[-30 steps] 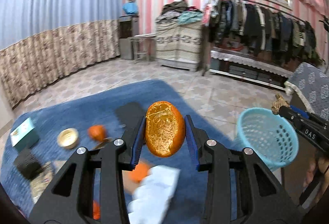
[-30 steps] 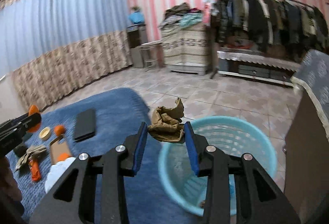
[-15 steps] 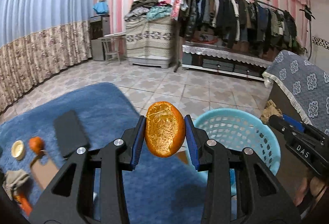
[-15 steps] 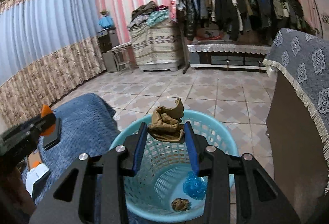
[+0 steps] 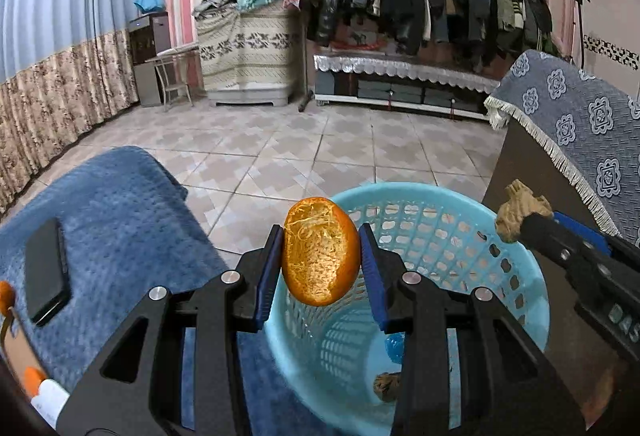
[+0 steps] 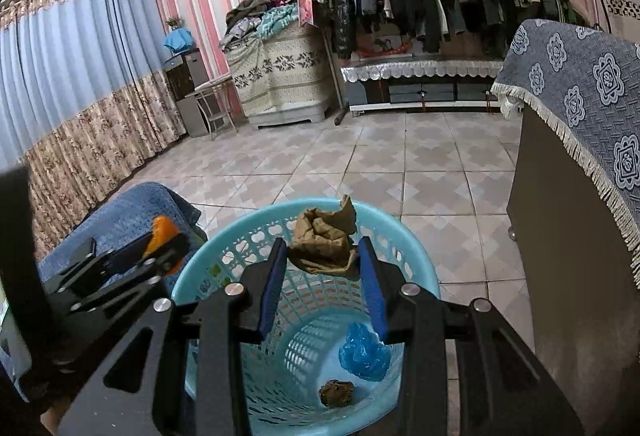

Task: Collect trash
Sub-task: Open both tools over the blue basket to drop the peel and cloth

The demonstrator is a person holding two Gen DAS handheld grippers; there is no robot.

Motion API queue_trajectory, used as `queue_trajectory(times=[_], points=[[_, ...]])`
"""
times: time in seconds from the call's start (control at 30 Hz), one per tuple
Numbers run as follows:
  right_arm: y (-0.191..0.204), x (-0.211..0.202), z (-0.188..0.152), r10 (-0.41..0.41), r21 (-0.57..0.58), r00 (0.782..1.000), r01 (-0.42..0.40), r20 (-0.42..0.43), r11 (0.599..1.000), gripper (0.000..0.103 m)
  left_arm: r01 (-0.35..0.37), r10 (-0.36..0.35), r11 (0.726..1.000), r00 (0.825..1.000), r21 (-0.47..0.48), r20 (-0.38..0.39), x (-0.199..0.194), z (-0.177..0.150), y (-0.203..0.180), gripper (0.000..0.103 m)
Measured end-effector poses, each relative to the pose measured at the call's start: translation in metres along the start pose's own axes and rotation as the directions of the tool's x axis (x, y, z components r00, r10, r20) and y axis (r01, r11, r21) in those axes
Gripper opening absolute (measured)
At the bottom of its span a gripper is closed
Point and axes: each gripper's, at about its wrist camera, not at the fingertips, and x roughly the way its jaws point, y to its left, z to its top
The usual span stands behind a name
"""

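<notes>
My left gripper [image 5: 320, 256] is shut on an orange peel [image 5: 320, 252] and holds it over the near left rim of the light blue basket [image 5: 432, 196]. My right gripper [image 6: 323, 264] is shut on a crumpled brown paper [image 6: 324, 240] and holds it above the basket's [image 6: 416, 236] opening. In the left wrist view the right gripper [image 5: 524, 224] shows at the right with the brown paper [image 5: 516, 208]. In the right wrist view the left gripper [image 6: 168, 236] shows at the left with the peel [image 6: 164, 232]. A blue plastic wad [image 6: 364, 352] and a brown scrap [image 6: 336, 392] lie in the basket.
A blue blanket [image 5: 120, 216] lies to the left with a black phone [image 5: 46, 272] and small orange bits [image 5: 6, 296] on it. A dark cabinet with a patterned blue cover [image 6: 580, 140] stands close on the right. Tiled floor [image 5: 320, 148] stretches beyond to a clothes rack [image 5: 420, 4].
Both grippers have moved right and forward to the basket. The peel and the brown paper now hang over its opening, still held.
</notes>
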Motion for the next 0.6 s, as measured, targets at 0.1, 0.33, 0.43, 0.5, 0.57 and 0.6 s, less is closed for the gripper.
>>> queue_trajectory(times=[0.1, 0.33, 0.43, 0.5, 0.57, 0.6], points=[[-0.004, 0.007, -0.003, -0.016, 0.013, 1.000, 0.016, -0.023, 1.000, 0.037, 0.000, 0.000, 1.000, 1.000, 0.007, -0.005, 0.010, 0.001, -0.003, 0.040], [-0.001, 0.015, -0.005, -0.021, 0.002, 0.998, 0.021, -0.054, 1.000, 0.037, -0.028, 0.028, 1.000, 1.000, -0.004, 0.000, 0.014, 0.003, 0.007, 0.072], [0.006, 0.016, -0.006, -0.019, -0.021, 0.998, 0.017, -0.063, 1.000, 0.037, -0.068, 0.068, 0.998, 0.998, -0.001, 0.013, 0.008, 0.007, 0.012, 0.075], [0.010, 0.019, -0.007, -0.015, -0.029, 0.997, 0.013, -0.072, 0.999, 0.037, -0.097, 0.097, 0.995, 0.995, -0.012, 0.027, 0.000, 0.007, 0.021, 0.082], [0.014, 0.022, -0.008, -0.010, -0.041, 0.997, 0.007, -0.083, 0.999, 0.037, -0.131, 0.132, 0.991, 0.990, -0.024, 0.044, -0.011, 0.006, 0.031, 0.086], [0.019, 0.024, -0.009, -0.009, -0.051, 0.996, 0.004, -0.089, 0.999, 0.037, -0.145, 0.147, 0.989, 0.988, -0.029, 0.050, -0.015, 0.006, 0.035, 0.086]])
